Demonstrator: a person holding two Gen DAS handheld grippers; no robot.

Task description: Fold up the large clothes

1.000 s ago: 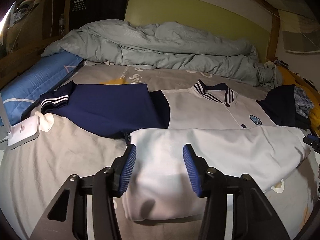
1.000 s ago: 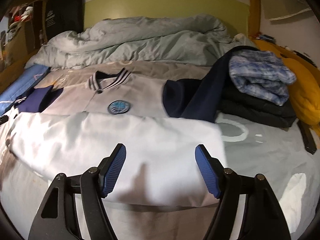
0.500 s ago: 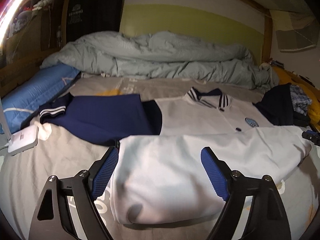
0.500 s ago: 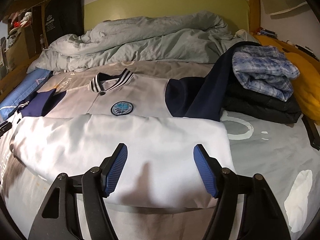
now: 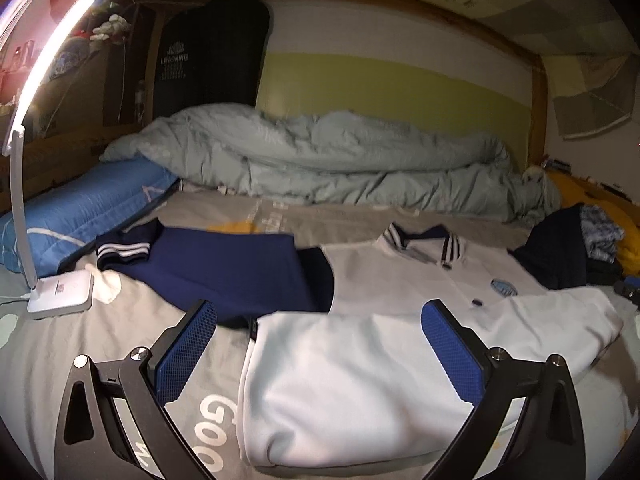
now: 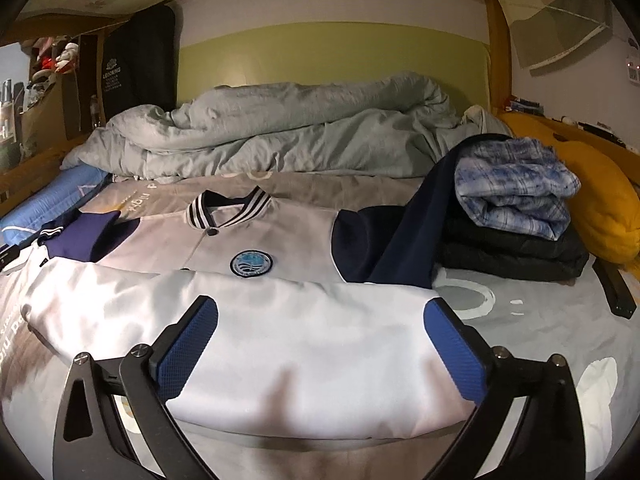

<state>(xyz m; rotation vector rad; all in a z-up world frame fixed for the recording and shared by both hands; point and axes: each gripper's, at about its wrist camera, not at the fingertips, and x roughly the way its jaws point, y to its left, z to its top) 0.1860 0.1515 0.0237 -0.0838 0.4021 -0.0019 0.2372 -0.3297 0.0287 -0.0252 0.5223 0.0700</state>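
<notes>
A white jacket with navy sleeves, striped collar and round blue badge lies face up on the bed; it also shows in the right wrist view. Its lower part is folded up over the body, seen in the right wrist view as a white band. One navy sleeve lies spread to the left. The other sleeve runs up onto a clothes stack. My left gripper is open and empty above the fold's left end. My right gripper is open and empty above its right part.
A white desk lamp stands on the bed at the left beside a blue pillow. A rumpled grey duvet lies at the back. A stack of folded clothes and a yellow cushion are at the right.
My left gripper has opened wide and pulled back and up from the folded hem. My right gripper has stayed open and risen slightly. The jacket lies as before.
</notes>
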